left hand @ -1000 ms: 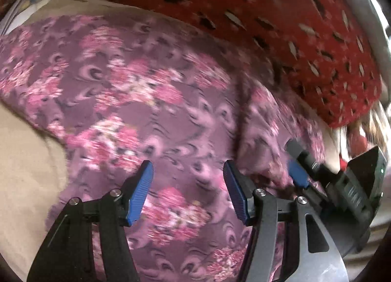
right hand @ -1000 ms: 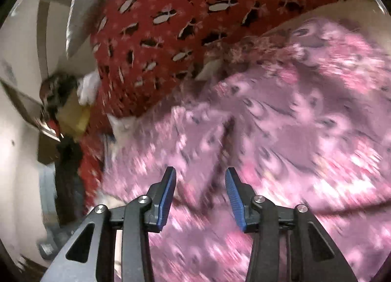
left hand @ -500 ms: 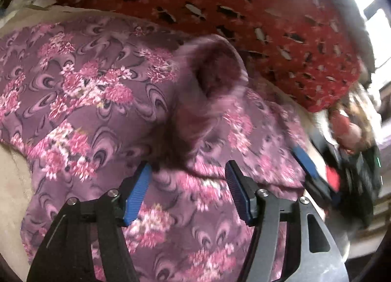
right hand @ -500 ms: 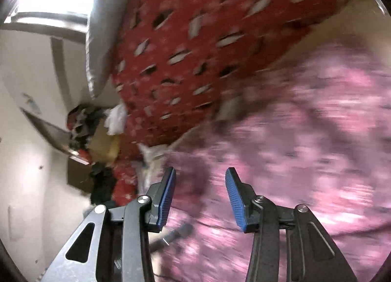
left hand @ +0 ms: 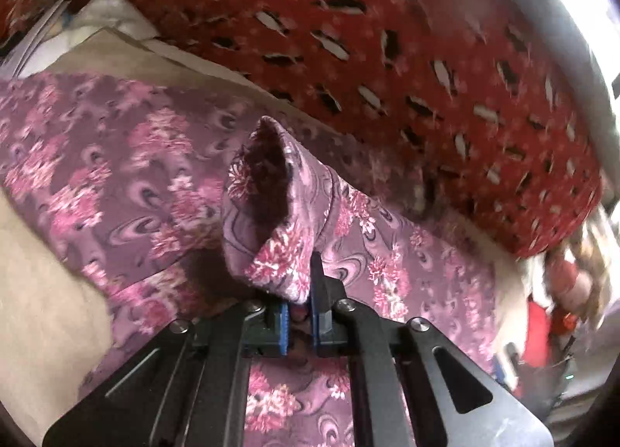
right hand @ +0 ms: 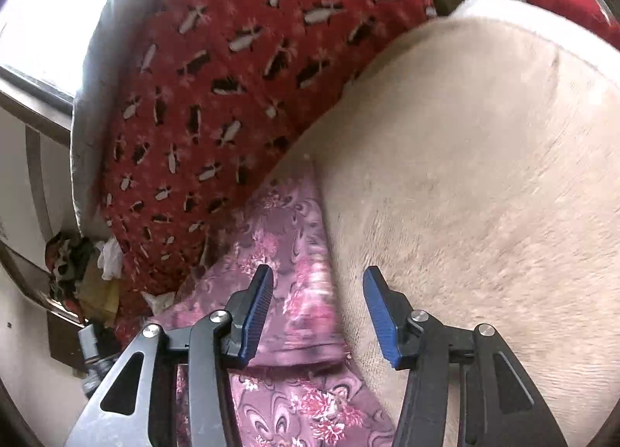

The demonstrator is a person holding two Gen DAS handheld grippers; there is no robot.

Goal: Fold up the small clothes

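Purple flowered garment (left hand: 128,175) lies spread over a beige blanket (right hand: 484,175), with a red patterned quilt (left hand: 387,40) bunched along its far side. The left gripper (left hand: 298,325) has its blue pads closed on a pinch of the cloth, and a fold of it (left hand: 271,206) stands up in a peak just above the jaws, its darker inner side showing. The right gripper (right hand: 316,315) has its fingers apart and holds nothing; it hangs over the edge of the garment where the cloth meets the blanket, with one finger (right hand: 254,315) above the flowered fabric and the other over bare blanket.

Folding looks to be at an early stage: most of the garment is flat and open, and only this one raised part is in hand. No finished crease or neat stack shows in either view. Left to do, by my reading, is to carry the lifted part across, lay it down, and repeat until the piece is compact.
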